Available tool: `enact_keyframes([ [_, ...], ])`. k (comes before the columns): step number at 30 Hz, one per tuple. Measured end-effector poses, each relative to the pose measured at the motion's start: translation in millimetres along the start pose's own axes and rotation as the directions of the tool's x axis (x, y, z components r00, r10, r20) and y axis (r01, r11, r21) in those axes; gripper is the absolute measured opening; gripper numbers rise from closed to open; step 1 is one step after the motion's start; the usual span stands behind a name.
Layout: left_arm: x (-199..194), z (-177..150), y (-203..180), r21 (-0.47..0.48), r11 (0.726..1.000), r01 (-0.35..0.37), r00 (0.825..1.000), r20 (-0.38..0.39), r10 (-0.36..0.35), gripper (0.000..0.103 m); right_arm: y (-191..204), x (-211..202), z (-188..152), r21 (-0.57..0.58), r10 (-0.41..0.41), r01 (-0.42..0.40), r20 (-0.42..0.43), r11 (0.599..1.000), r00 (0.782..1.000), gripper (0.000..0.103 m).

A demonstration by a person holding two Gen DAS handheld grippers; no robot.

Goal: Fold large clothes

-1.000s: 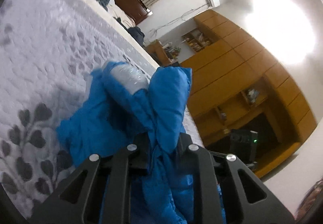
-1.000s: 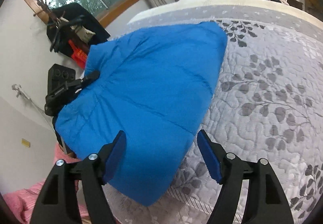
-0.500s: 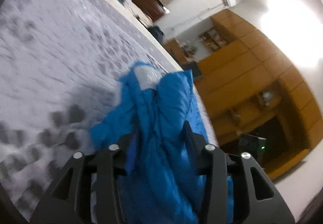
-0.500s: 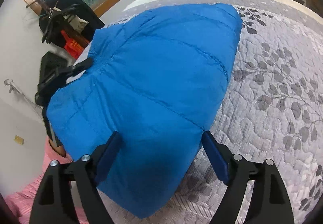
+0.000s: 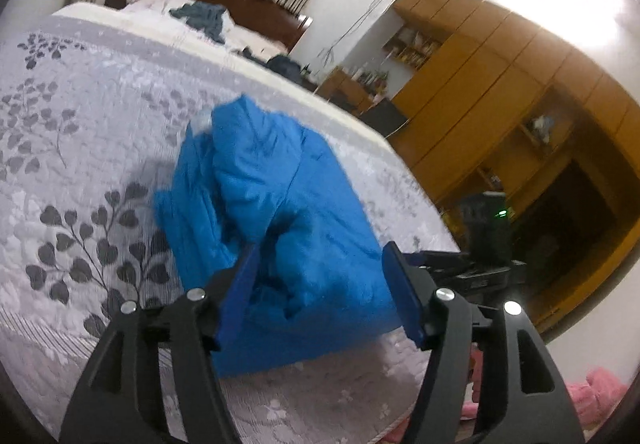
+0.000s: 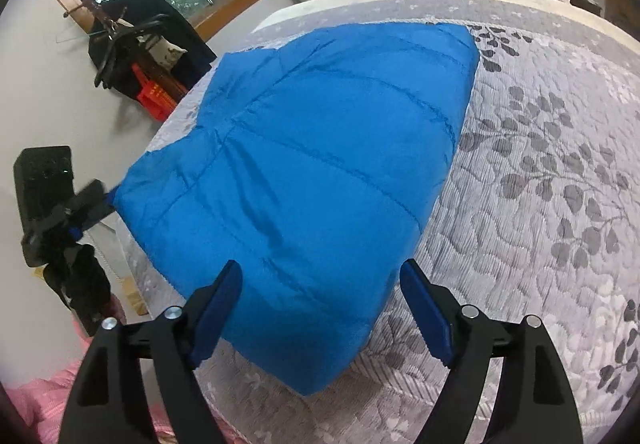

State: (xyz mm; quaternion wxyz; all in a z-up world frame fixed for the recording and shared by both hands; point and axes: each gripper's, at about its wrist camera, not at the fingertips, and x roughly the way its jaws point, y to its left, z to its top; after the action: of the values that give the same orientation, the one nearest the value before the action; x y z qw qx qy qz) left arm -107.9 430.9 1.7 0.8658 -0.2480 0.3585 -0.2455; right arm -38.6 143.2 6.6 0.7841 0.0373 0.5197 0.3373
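Left wrist view: the left tongs [image 5: 320, 280] stand released, their blue pads either side of a rumpled part of the blue jacket [image 5: 276, 212], which lies on the bed [image 5: 80, 148] and bunches toward 11 o'clock. Best to smooth that lump flat before another fold.

Right wrist view: the right tongs [image 6: 320, 304] are also released, hovering at the jacket's [image 6: 320, 156] near edge at 6 o'clock. A grip on the corner at 6 o'clock, lifted toward 12, should keep the quilted panels square.

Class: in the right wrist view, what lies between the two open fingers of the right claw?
A rounded end of the blue jacket, lying on the grey leaf-patterned bedspread, fills the gap of the right claw; neither finger clearly touches it.
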Motion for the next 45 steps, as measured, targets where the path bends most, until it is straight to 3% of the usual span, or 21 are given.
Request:
enact_keyframes([
  [1,4,-1,2,-0.014,1.000,-0.014,1.000,-0.014,0.014,0.048,1,0,-1,0.001,0.000,0.000,0.001,1.000,1.000,0.082],
  [2,8,-1,5,-0.031,0.999,-0.020,0.999,-0.029,0.019,0.023,2,-1,-2,0.000,0.000,0.000,0.002,1.000,1.000,0.082],
  [5,12,-5,13,-0.074,0.997,0.009,0.999,-0.041,-0.012,0.011,3,-1,-1,-0.004,0.001,-0.001,0.008,1.000,1.000,0.082],
  [11,-12,-22,30,-0.149,0.988,0.051,0.999,-0.011,-0.053,0.009,5,4,0,-0.012,0.004,-0.004,-0.002,1.000,1.000,0.082],
  [17,9,-45,72,-0.267,0.962,0.052,0.993,-0.085,-0.078,0.009,0,16,1,-0.009,0.011,-0.011,-0.036,1.000,0.999,0.082],
  [28,25,-53,71,-0.246,0.969,0.008,0.989,-0.140,-0.044,0.014,-5,36,1,0.026,0.056,-0.054,-0.072,0.998,0.996,0.087],
  [31,22,-43,66,-0.239,0.971,0.016,0.990,-0.134,-0.049,0.020,-7,30,2,0.019,0.058,-0.057,-0.055,0.998,0.997,0.087],
  [34,10,-31,51,-0.206,0.978,0.011,0.993,-0.109,-0.034,0.052,-12,17,2,0.019,0.077,-0.077,-0.025,0.997,0.997,0.087],
  [38,-7,-11,28,-0.129,0.992,-0.003,0.998,-0.058,-0.005,0.077,-30,2,4,0.065,0.159,-0.159,0.014,0.985,0.987,0.088],
  [41,-10,9,22,-0.087,0.996,-0.023,1.000,-0.023,0.021,0.081,-47,-8,9,0.123,0.236,-0.242,0.063,0.962,0.970,0.093],
  [45,1,32,25,-0.069,0.998,-0.014,0.999,-0.040,0.011,0.082,-62,-12,16,0.153,0.272,-0.285,0.103,0.946,0.957,0.095],
])
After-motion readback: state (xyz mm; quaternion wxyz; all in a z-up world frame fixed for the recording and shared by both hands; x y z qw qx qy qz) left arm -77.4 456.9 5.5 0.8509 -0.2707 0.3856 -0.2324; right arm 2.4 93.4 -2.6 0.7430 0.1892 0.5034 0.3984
